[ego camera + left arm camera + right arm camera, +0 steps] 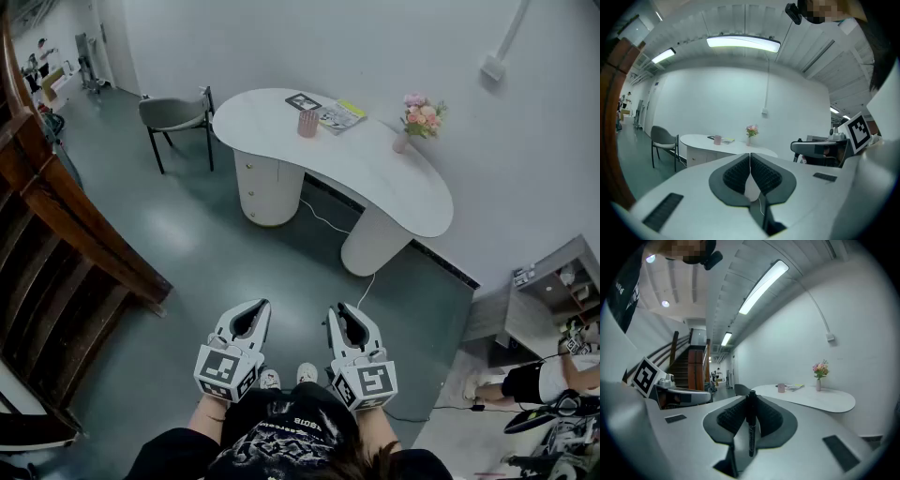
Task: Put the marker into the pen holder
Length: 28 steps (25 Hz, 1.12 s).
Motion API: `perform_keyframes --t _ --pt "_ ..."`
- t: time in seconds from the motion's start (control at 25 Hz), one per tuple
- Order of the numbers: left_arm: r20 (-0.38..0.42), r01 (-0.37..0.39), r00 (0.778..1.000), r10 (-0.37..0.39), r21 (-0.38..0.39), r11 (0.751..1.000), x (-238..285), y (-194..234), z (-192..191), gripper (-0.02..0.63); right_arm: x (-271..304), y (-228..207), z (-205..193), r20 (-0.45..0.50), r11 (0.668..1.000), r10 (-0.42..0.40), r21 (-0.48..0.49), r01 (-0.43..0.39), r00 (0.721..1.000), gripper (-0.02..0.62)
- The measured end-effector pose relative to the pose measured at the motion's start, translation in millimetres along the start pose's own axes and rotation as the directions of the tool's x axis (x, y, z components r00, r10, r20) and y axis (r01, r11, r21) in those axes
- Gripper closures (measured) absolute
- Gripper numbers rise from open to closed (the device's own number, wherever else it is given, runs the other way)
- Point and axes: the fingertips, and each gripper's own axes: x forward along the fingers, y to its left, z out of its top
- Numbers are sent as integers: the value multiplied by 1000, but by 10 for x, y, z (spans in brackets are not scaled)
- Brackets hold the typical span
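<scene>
Well apart from the holder (308,123), right gripper (751,397) clamps the marker (750,430); left gripper (750,157) closed, empty.

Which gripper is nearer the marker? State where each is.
Right. The right gripper clamps the marker in its jaws; the left gripper, shut and empty, sits to its left.

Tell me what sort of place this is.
Probably an office or reception area: a white curved desk with a pink pen holder and a flower vase, a grey chair beside it, and a wooden staircase.
</scene>
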Motion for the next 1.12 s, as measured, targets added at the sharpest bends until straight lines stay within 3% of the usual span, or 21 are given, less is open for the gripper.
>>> perform_keyframes --t 0.24,0.56,0.84,1.12 --pt "9 12 1000 -12 4 1000 -49 65 12 580 83 99 54 20 1000 -12 11 11 1000 509" --pt "7 -31 999 31 -41 999 15 272 -57 580 255 98 93 25 999 -13 -38 14 1000 508" --pt "-8 -44 999 44 -56 997 354 339 -117 580 545 -189 94 37 999 7 -34 -6 999 508" --pt "-21 -54 998 53 -35 998 1033 430 -37 580 1007 -845 180 42 1000 23 3 -23 999 508"
